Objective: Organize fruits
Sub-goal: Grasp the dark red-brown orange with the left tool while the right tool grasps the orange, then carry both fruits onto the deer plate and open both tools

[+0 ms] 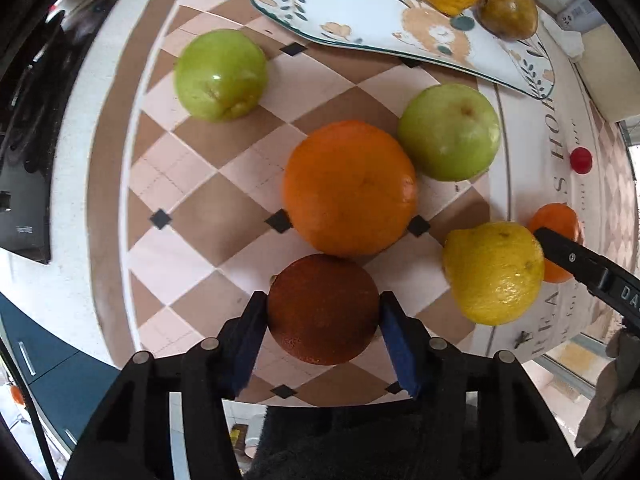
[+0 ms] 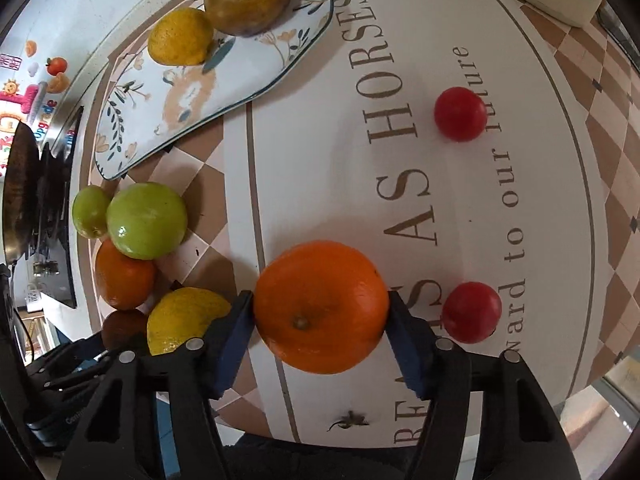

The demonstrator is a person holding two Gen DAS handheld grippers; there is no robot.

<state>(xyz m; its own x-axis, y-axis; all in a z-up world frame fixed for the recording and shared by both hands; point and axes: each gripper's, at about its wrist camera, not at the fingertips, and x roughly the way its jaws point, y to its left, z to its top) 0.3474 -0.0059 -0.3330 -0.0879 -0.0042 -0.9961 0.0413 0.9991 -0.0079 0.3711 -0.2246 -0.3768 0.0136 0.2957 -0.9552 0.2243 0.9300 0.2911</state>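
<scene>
1. I am at the pick-up step with both tools: my left gripper pinches a brown fruit between its pads, and my right gripper pinches an orange the same way.
2. Next, I judge, both must lift straight up and carry ahead to the plate (it already holds a lemon and a brownish fruit).
3. The brown fruit is round, rough and speckled; the orange is glossy with its stem dimple facing me.
4. A lemon sits just left of my right gripper.
</scene>
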